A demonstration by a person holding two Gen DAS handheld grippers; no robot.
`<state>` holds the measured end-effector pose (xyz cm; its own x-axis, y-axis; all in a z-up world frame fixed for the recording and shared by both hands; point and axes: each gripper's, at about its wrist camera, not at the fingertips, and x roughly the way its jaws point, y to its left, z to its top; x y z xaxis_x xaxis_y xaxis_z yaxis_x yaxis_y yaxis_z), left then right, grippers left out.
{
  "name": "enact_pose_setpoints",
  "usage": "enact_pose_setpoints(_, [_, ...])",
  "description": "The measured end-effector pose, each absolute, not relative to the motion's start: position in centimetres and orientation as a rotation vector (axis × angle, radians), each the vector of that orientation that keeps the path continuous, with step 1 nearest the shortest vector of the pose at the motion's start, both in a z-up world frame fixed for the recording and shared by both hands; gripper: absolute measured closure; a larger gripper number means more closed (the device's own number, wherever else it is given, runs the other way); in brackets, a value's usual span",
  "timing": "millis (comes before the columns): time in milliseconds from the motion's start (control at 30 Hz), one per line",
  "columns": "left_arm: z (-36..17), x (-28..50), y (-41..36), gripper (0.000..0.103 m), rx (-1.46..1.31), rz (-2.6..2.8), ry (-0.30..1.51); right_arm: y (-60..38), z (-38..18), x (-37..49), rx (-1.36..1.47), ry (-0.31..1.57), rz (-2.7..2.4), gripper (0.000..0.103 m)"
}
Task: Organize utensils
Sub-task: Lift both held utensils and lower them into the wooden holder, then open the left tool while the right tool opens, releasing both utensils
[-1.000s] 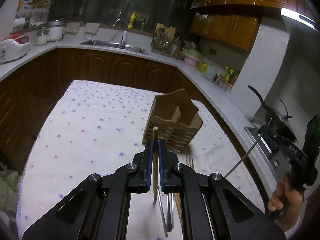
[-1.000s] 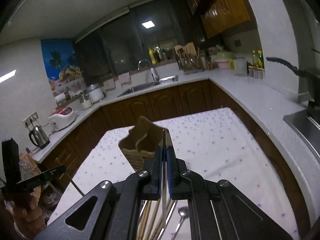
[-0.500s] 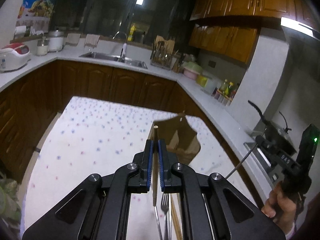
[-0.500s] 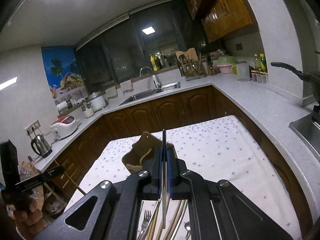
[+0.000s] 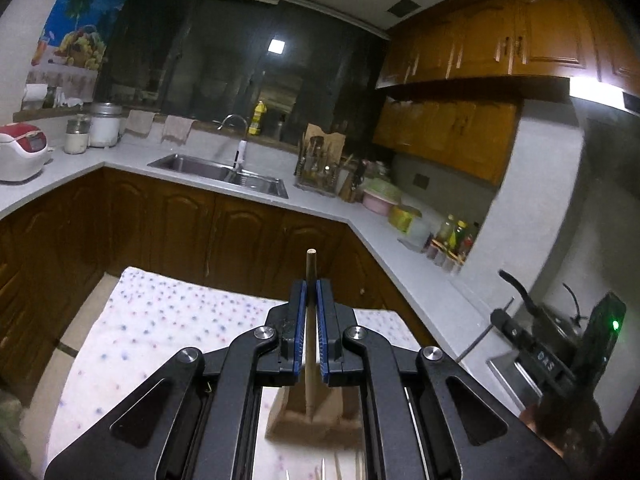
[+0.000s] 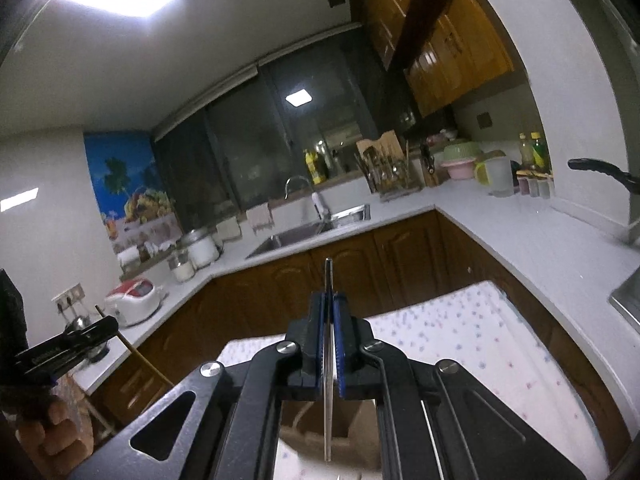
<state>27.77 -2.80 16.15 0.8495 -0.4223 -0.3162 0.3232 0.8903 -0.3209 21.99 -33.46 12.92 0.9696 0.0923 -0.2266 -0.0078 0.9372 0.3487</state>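
Note:
My left gripper [image 5: 310,288] is shut on a wooden chopstick [image 5: 310,268] held upright; its lower end hangs over the wooden utensil holder [image 5: 296,412] seen below between the arms. My right gripper [image 6: 330,304] is shut on a thin metal utensil handle [image 6: 328,400] held upright, its lower end over the same holder [image 6: 340,428]. The right gripper also shows at the right edge of the left wrist view [image 5: 504,316], the left gripper at the left edge of the right wrist view [image 6: 104,328]. Tips of loose utensils [image 5: 340,470] lie on the cloth.
The holder stands on a table with a white dotted cloth [image 5: 160,312] [image 6: 480,340]. Dark wooden cabinets and a white counter [image 5: 320,208] ring the table, with a sink [image 5: 224,172], a rice cooker [image 5: 20,152], a utensil rack [image 5: 320,168] and a pan [image 6: 600,170].
Both grippers have risen and tilted upward with their utensils. The holder has dropped from mid-frame to below the jaws, and the loose utensils have almost left the view.

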Motion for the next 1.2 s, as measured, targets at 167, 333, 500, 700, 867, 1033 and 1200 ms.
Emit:
enact_pose_setpoints(167, [12.4, 32.1, -4.2, 0.098, -0.292, -0.379, 0.437, -33.1, 10.8, 25.2, 0.343, 0.262, 0.031, 0.099])
enact_pose_setpoints(333, [8.2, 34.3, -5.1, 0.098, -0.330, -0.380, 0.485, -32.9, 7.1, 27.3, 0.350, 0.284, 0.006, 0.099])
enact_pose_setpoints(500, [5.3, 35.1, -6.5, 0.098, -0.300, -0.373, 0.534, -32.8, 3.9, 28.3, 0.370, 0.312, 0.005, 0.099])
enact_pose_setpoints(700, [5.0, 34.9, -6.6, 0.097, -0.282, -0.361, 0.536, -32.9, 2.7, 28.9, 0.375, 0.350, 0.008, 0.098])
enact_pose_setpoints(867, [5.2, 34.9, -6.6, 0.097, -0.274, -0.354, 0.541, -32.9, 2.7, 29.2, 0.377, 0.362, 0.012, 0.098])
enact_pose_setpoints(1033, [5.5, 35.0, -6.6, 0.094, -0.270, -0.347, 0.554, -33.1, 2.7, 29.5, 0.382, 0.375, 0.009, 0.093])
enact_pose_setpoints(1200, [6.5, 33.5, -5.7, 0.055, -0.278, -0.342, 0.529, -34.3, 2.8, 28.9, 0.431, 0.378, 0.018, 0.069])
